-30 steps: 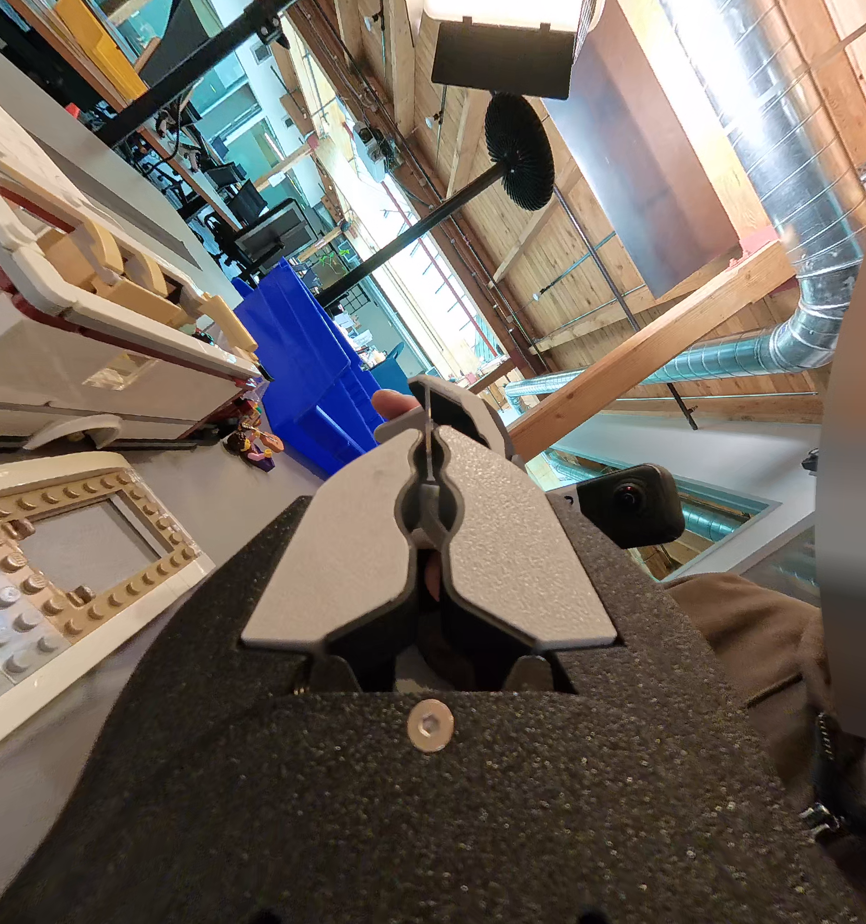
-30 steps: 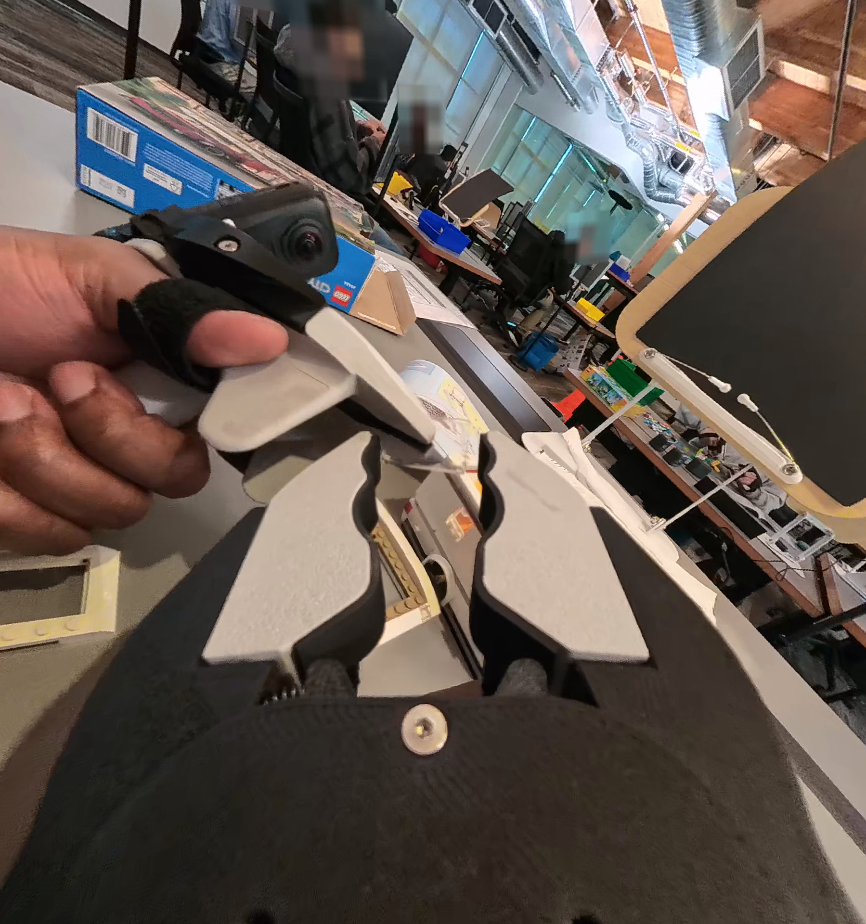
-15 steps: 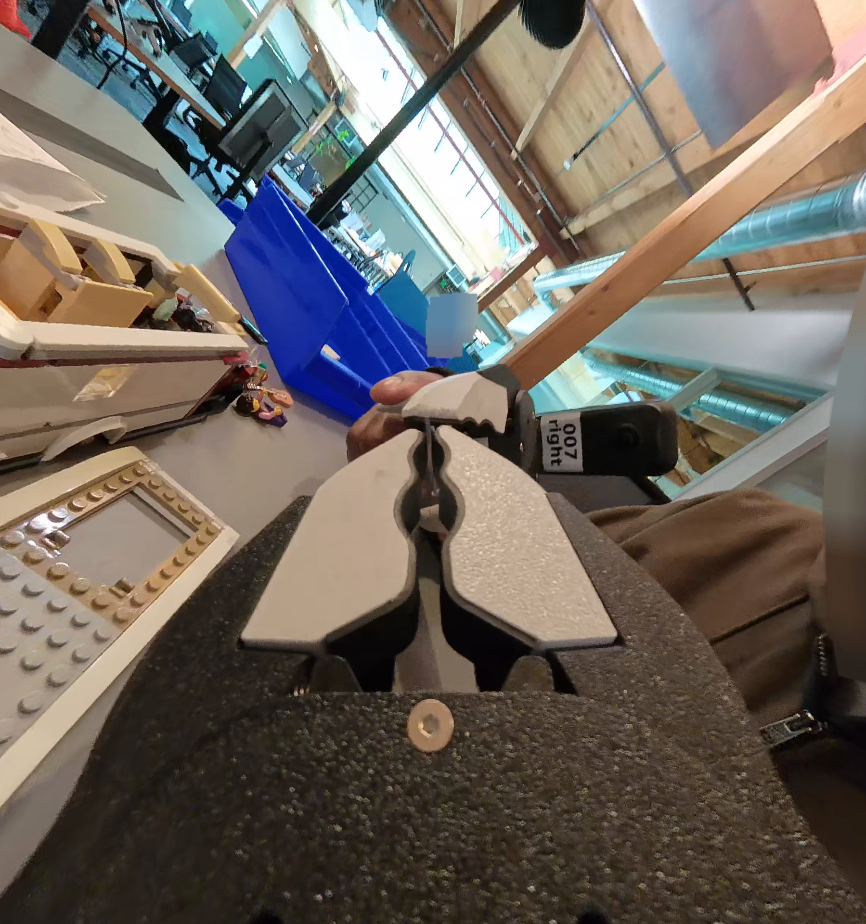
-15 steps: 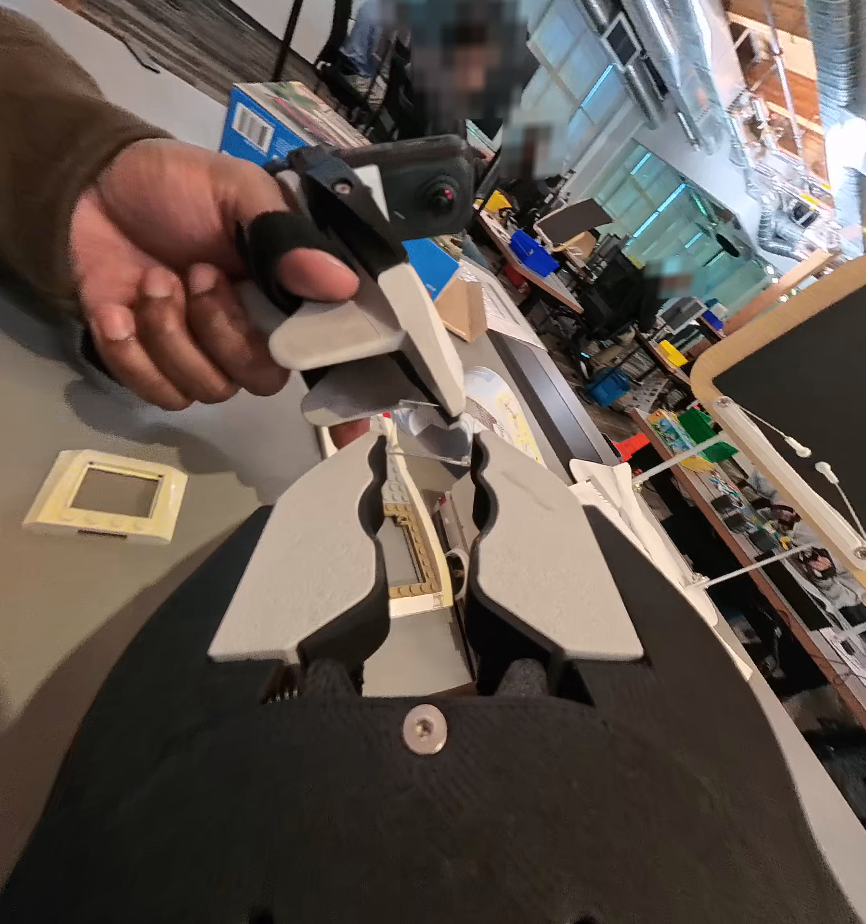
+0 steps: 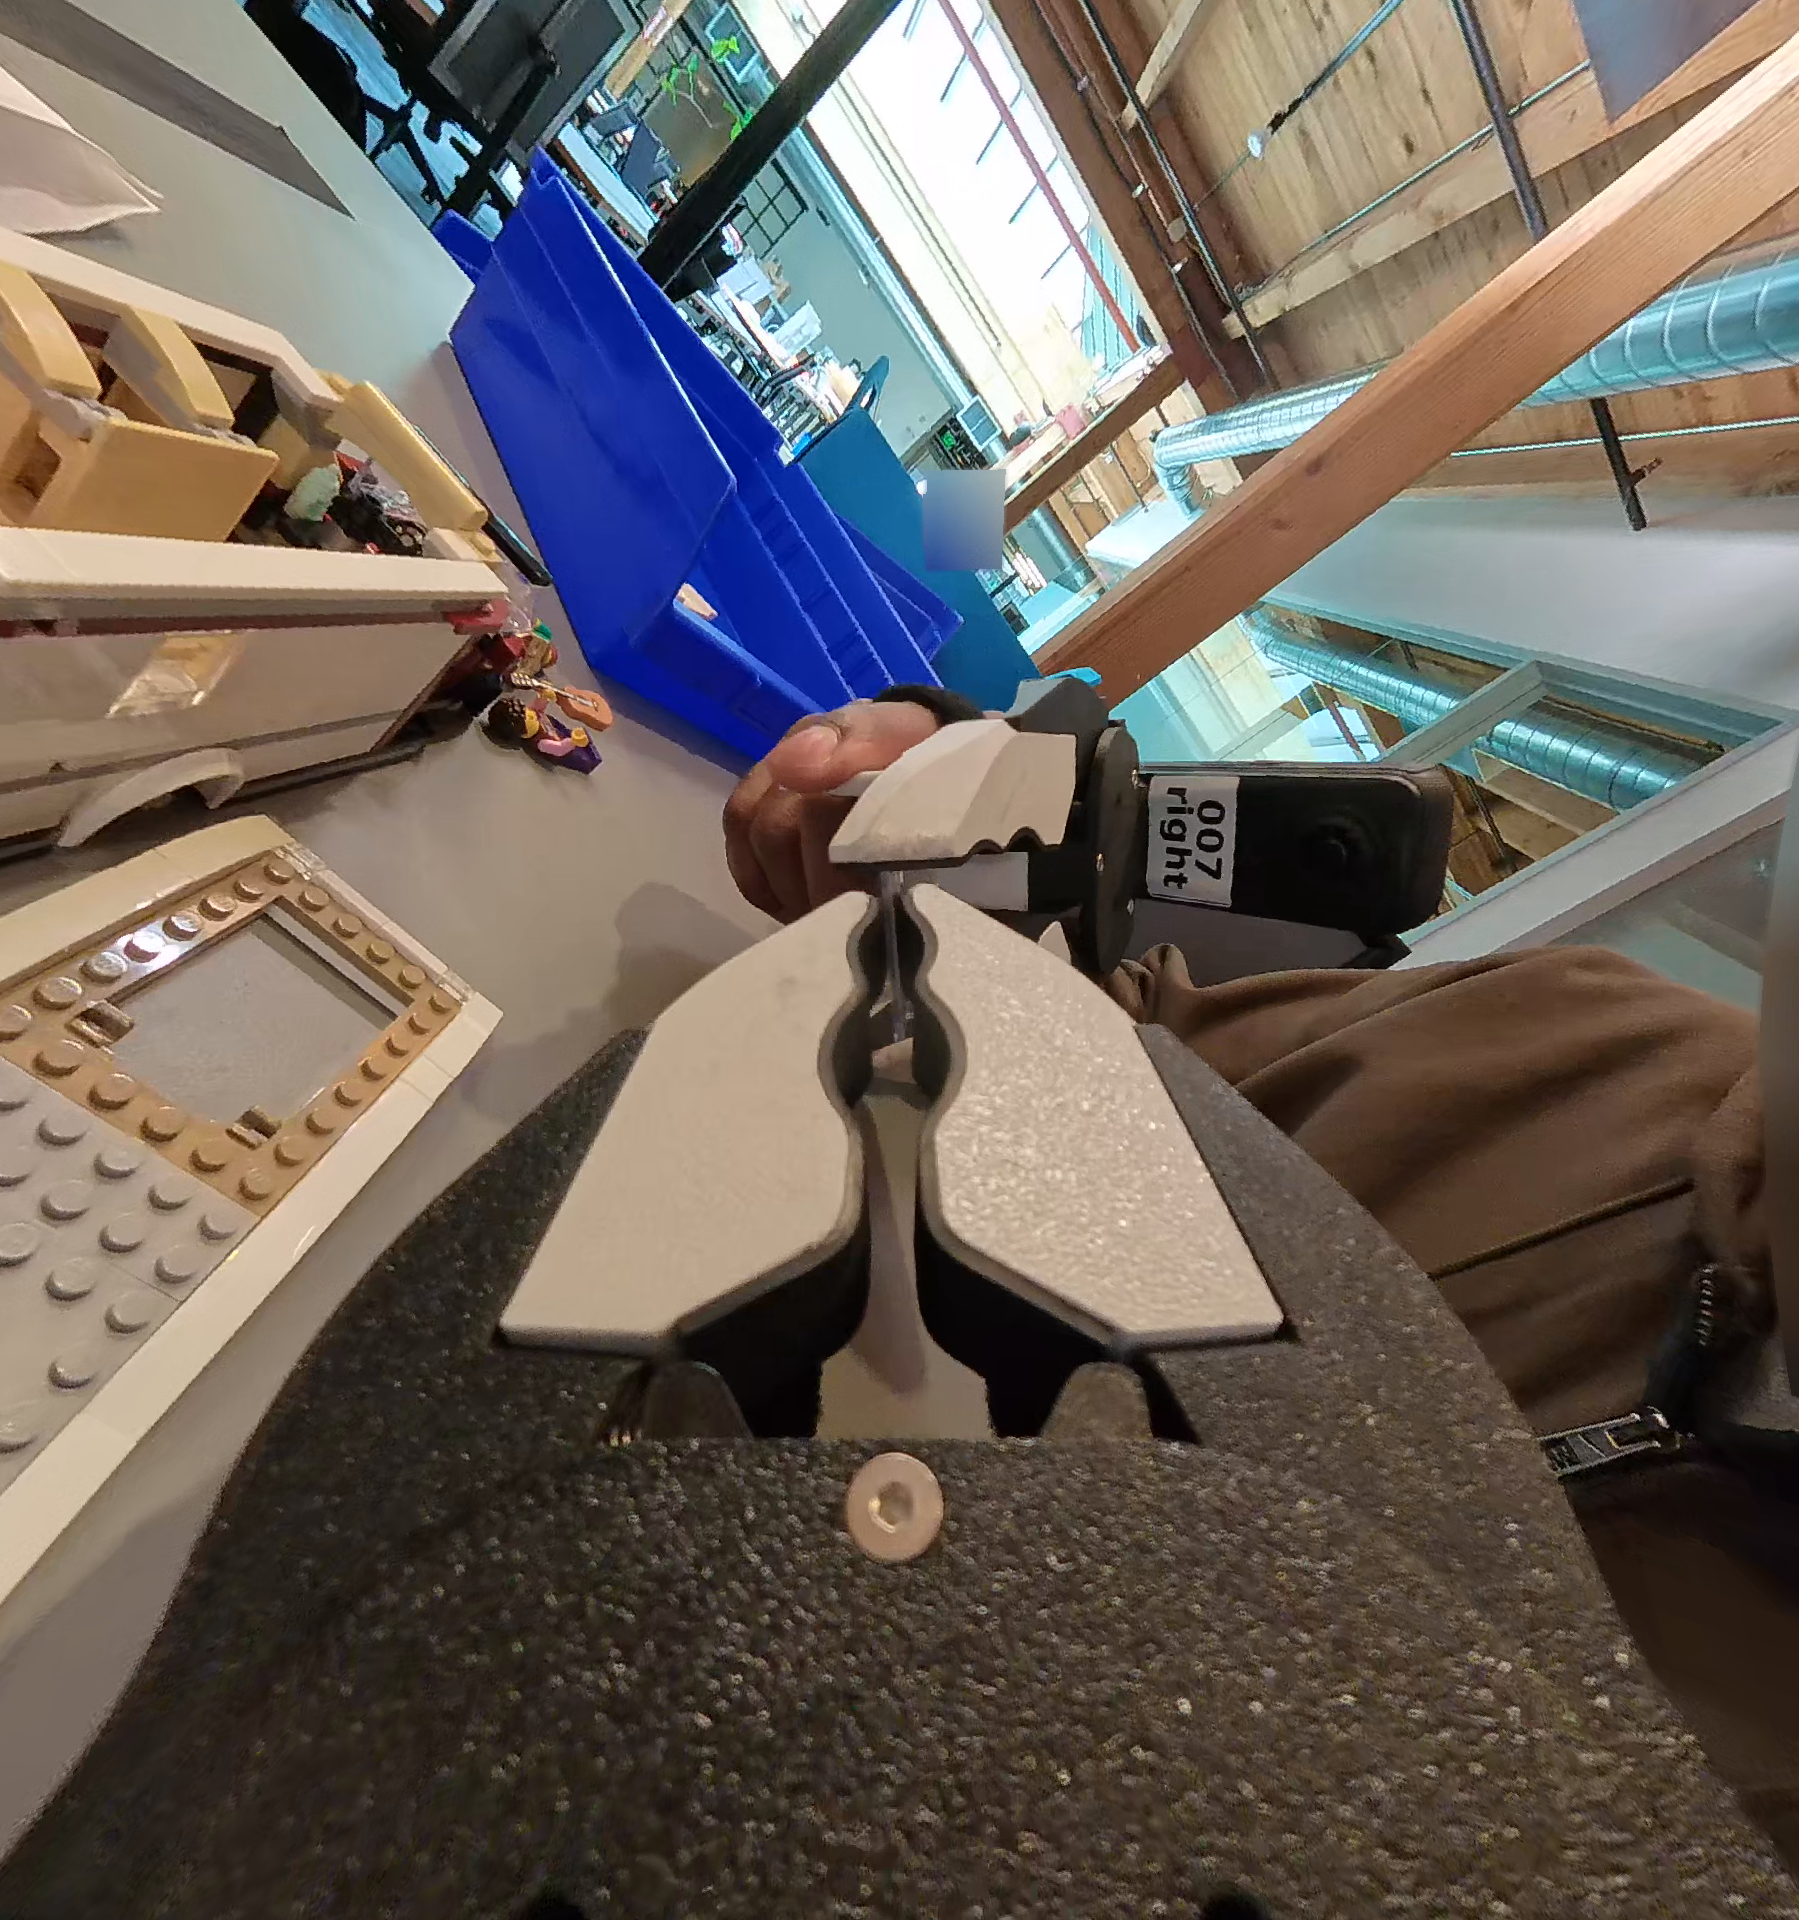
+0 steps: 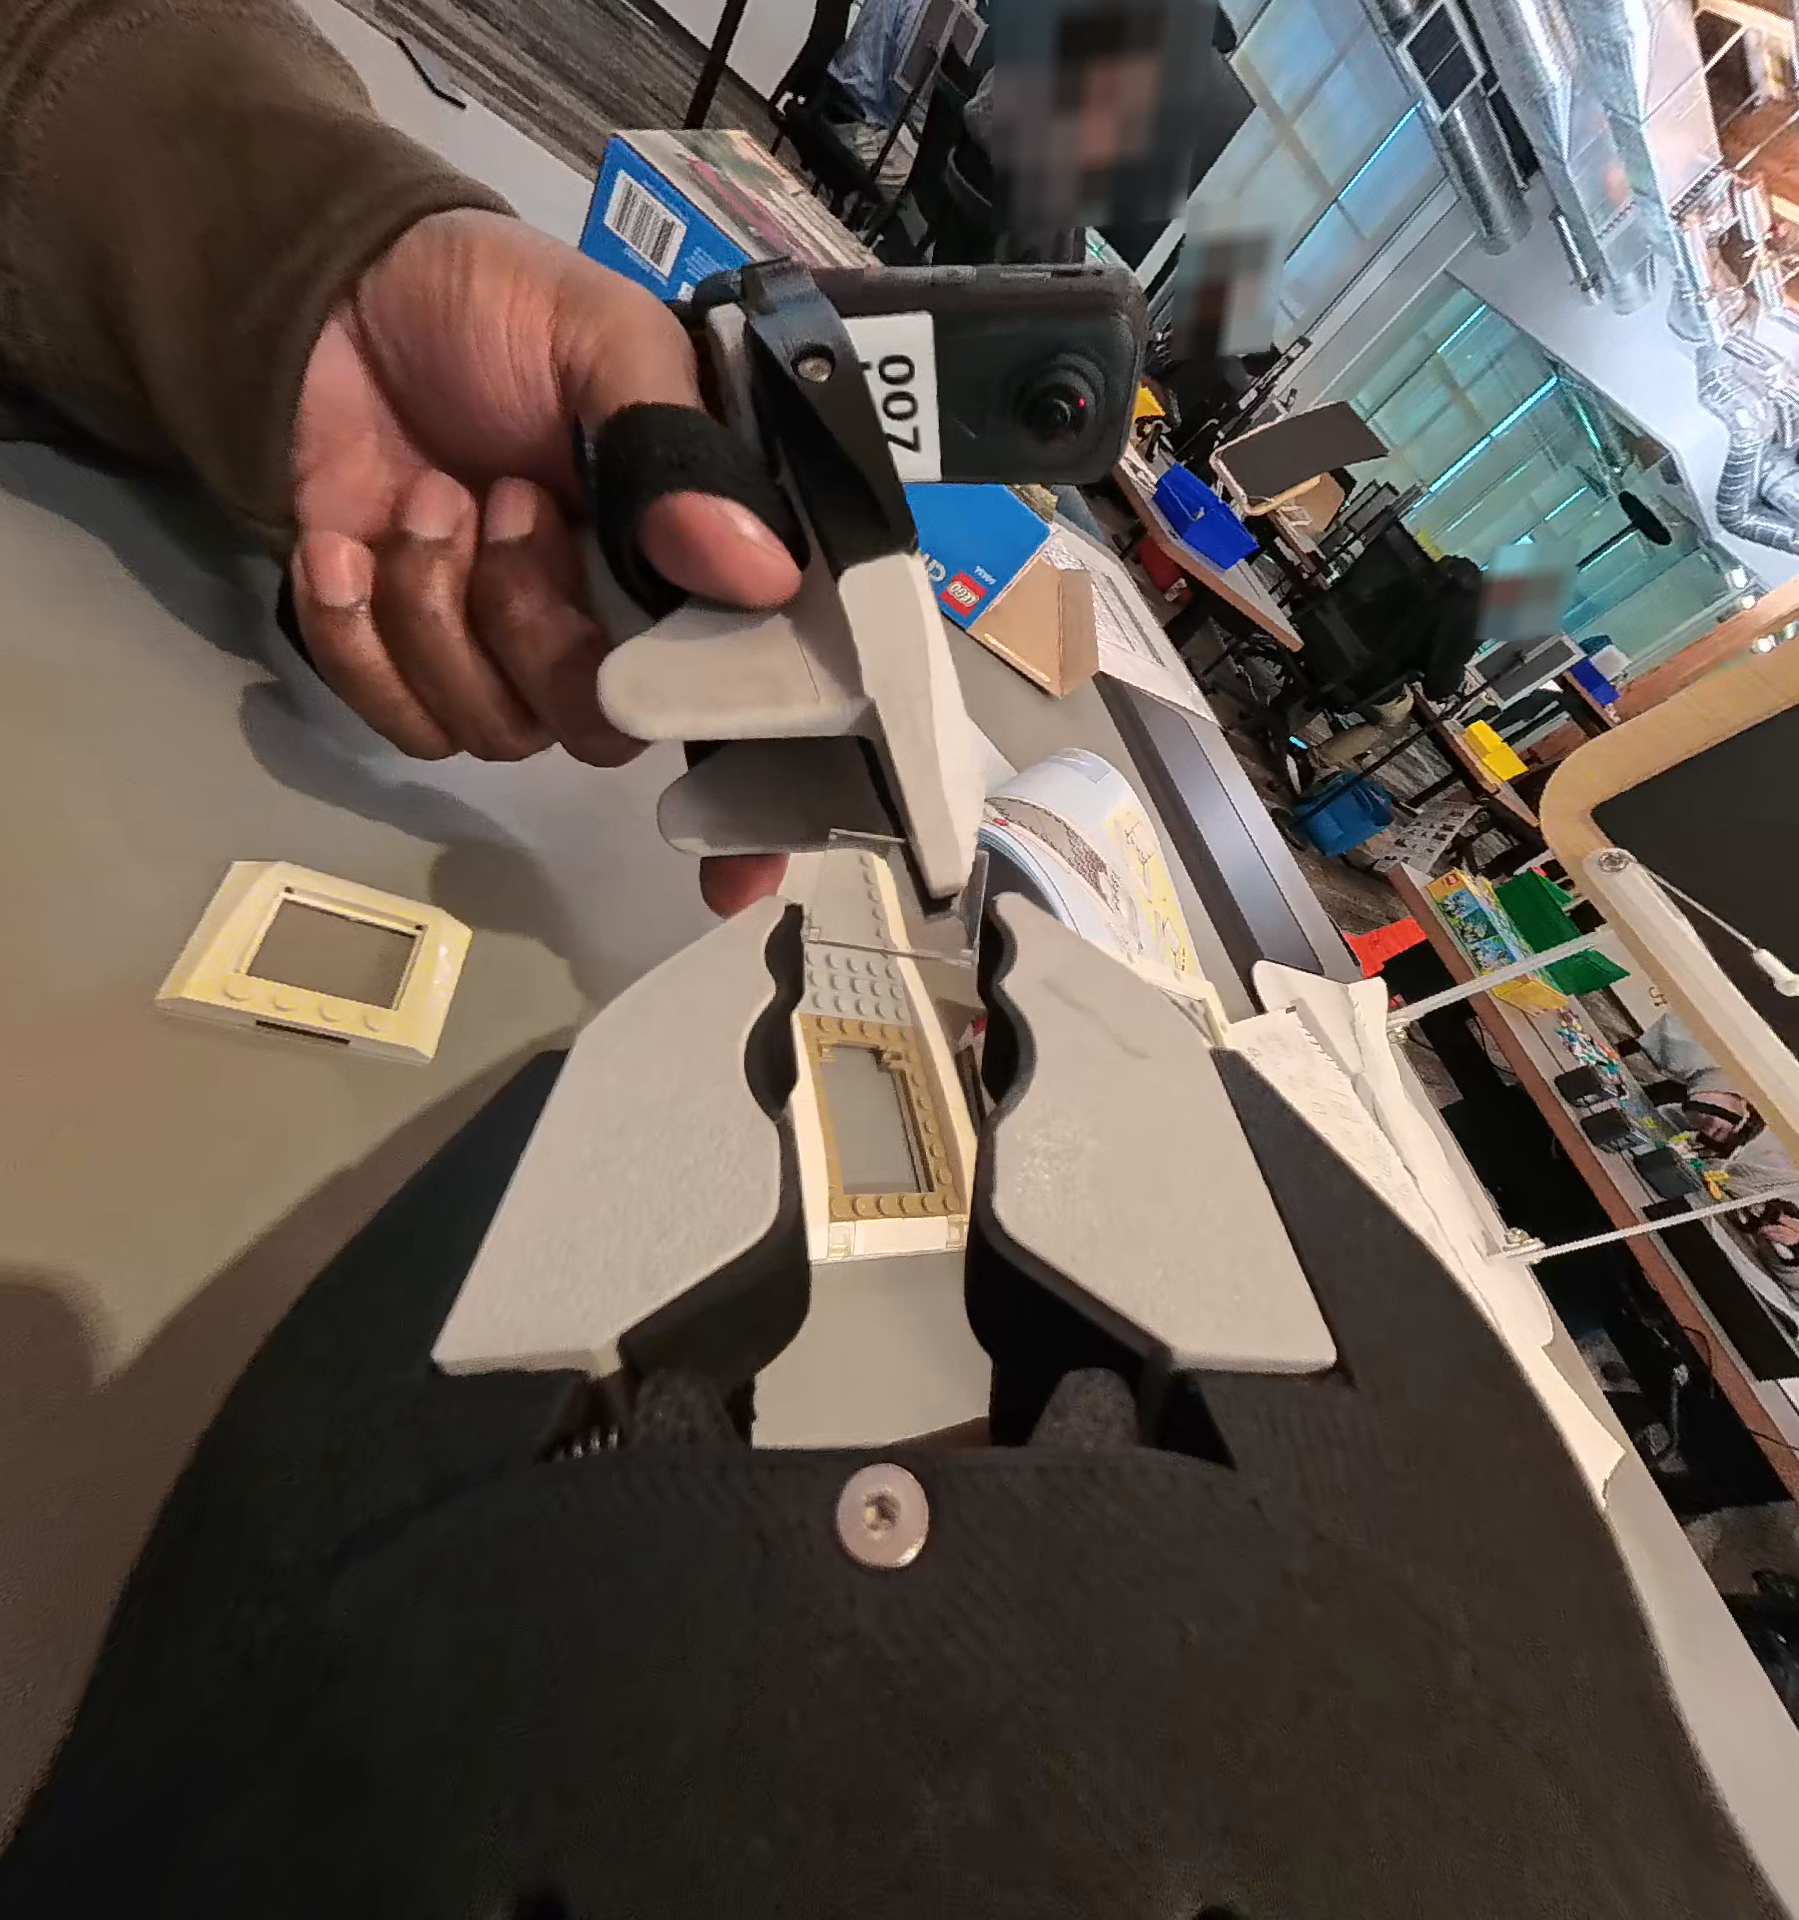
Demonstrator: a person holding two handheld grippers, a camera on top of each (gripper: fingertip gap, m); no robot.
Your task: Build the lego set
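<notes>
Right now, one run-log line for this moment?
left hand-held gripper: shut on clear panel | right hand-held gripper: shut on clear panel | roof plate: below

- Left wrist view sits close behind its own jaws, tilted, facing the right gripper just ahead.
- Right wrist view looks past its jaws at the left gripper.
- Both views share the brick roof plate.

Wooden ceiling beams, silver ducts, bright windows, grey table.

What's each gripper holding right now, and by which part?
Both hold one thin clear panel. Left gripper pinches its flat faces; right gripper clamps its two opposite side edges.
</notes>
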